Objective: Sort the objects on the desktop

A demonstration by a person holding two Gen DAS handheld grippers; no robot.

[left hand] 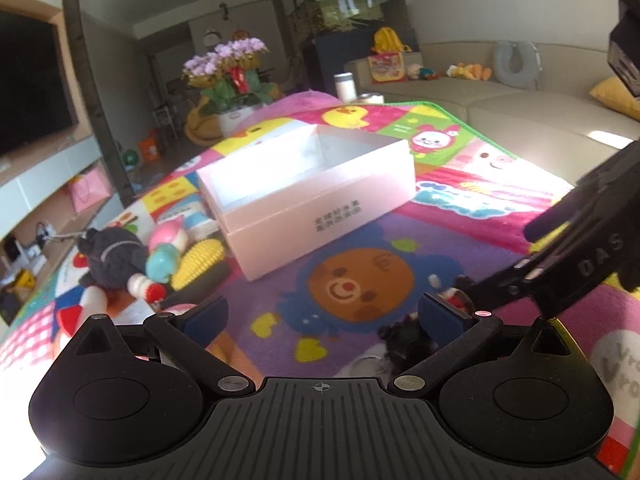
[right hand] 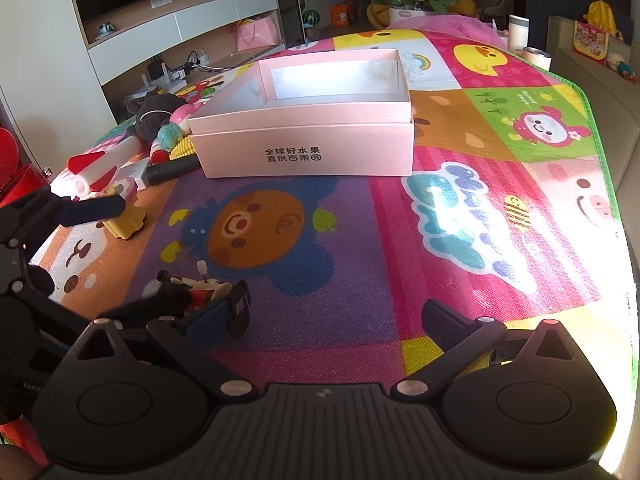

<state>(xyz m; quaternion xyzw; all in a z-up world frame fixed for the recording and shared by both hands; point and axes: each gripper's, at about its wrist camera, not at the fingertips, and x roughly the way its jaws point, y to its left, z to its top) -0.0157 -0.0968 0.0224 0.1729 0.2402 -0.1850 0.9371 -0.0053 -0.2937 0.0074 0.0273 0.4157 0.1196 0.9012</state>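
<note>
An open pink box (left hand: 320, 204) stands empty in the middle of the colourful mat; it also shows in the right wrist view (right hand: 304, 136). A small black, red and white toy figure (right hand: 188, 294) lies on the mat beside my right gripper's left finger; it also shows in the left wrist view (left hand: 404, 338). My left gripper (left hand: 322, 316) is open and empty above the mat. My right gripper (right hand: 334, 318) is open and empty. A pile of toys lies left of the box: a dark plush (left hand: 114, 256), a pink and teal doll (left hand: 166, 250), a toy corn cob (left hand: 200, 262), a white and red rocket (right hand: 96, 170).
A yellow stamp-like toy (right hand: 124, 216) and a black cylinder (right hand: 170, 170) lie left of the box. The other gripper shows in each view (left hand: 580, 256) (right hand: 60, 208). White cups (right hand: 518, 32) stand at the mat's far edge. A sofa (left hand: 500, 96) lies beyond.
</note>
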